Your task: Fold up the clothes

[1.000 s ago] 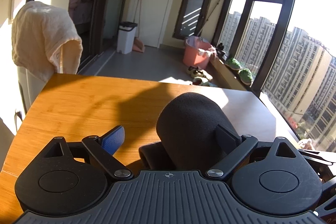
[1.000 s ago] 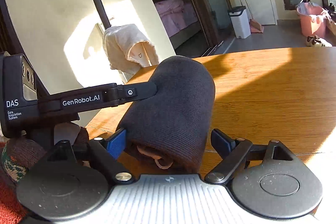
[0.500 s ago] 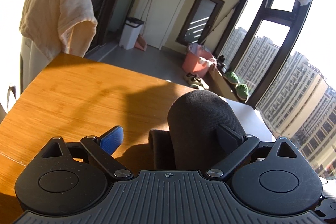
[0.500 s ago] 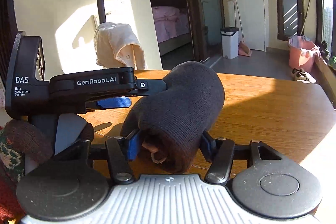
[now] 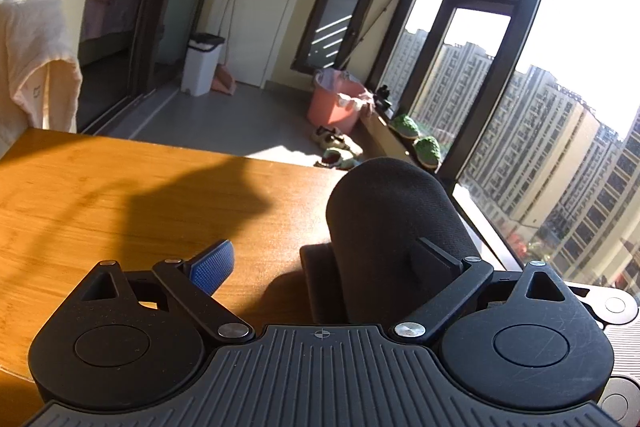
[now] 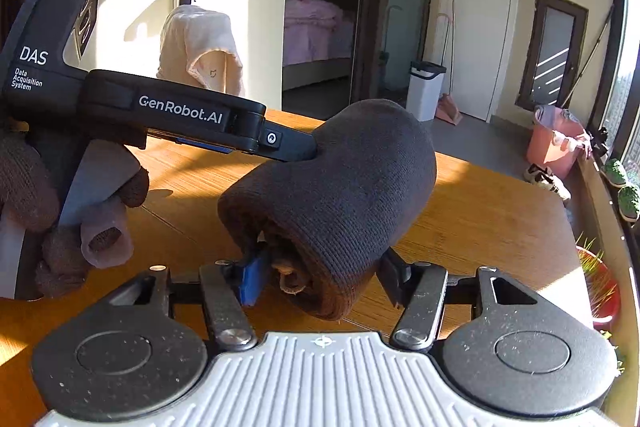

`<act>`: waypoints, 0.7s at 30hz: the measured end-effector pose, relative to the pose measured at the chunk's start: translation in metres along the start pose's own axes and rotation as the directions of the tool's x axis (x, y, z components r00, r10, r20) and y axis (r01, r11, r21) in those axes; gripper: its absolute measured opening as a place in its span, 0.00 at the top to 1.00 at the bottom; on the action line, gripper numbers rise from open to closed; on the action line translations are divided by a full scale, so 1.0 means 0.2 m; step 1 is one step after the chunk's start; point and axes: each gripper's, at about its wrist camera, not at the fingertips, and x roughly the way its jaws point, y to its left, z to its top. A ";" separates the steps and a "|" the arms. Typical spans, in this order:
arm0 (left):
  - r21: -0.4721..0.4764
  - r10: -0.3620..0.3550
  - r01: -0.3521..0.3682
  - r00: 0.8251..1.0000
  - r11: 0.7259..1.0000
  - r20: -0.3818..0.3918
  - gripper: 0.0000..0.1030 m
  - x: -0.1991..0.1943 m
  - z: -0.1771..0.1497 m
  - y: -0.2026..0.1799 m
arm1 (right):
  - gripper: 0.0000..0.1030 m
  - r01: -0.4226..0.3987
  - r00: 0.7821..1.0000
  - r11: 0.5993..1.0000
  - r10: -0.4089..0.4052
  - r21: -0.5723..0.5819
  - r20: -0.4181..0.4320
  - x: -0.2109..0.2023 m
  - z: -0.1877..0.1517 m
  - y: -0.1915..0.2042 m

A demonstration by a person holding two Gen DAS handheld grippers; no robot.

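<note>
One rolled dark knitted garment (image 6: 336, 195) clamped in right gripper (image 6: 316, 275) over wooden table (image 6: 488, 211); left gripper (image 5: 320, 259) wide open, one finger inside the roll.

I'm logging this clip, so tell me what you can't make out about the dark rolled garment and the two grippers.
- Rolled dark garment: its type; only the roll's outside shows in both views.
- Left gripper: its right finger tip, buried in the roll in the left wrist view.
- Right gripper: pads' contact, covered by fabric.
- Roll's underside versus the table: hidden.
</note>
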 end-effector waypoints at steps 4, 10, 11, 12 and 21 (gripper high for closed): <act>0.060 0.021 -0.021 1.000 0.998 -0.007 0.01 0.04 -0.02 -0.05 | 0.19 0.003 0.998 1.000 -0.003 -0.008 0.069 -0.15 0.03 -0.08; 0.155 0.053 -0.057 0.998 0.986 0.030 0.01 0.04 -0.05 -0.13 | 0.19 0.021 0.987 0.961 -0.064 0.277 0.149 -0.19 0.15 -0.33; 0.143 0.048 -0.051 0.998 0.988 0.030 0.01 0.04 -0.06 -0.13 | 0.19 0.010 0.989 0.942 -0.059 0.335 0.137 -0.14 0.16 -0.36; 0.126 0.042 -0.045 0.999 0.991 0.027 0.01 0.04 -0.06 -0.11 | 0.19 0.010 0.994 0.934 -0.048 0.357 0.097 -0.05 0.17 -0.37; 0.079 0.050 -0.053 0.998 0.995 0.037 0.01 0.01 -0.08 -0.01 | 0.11 0.004 1.000 0.939 -0.009 0.343 0.011 0.27 0.24 -0.32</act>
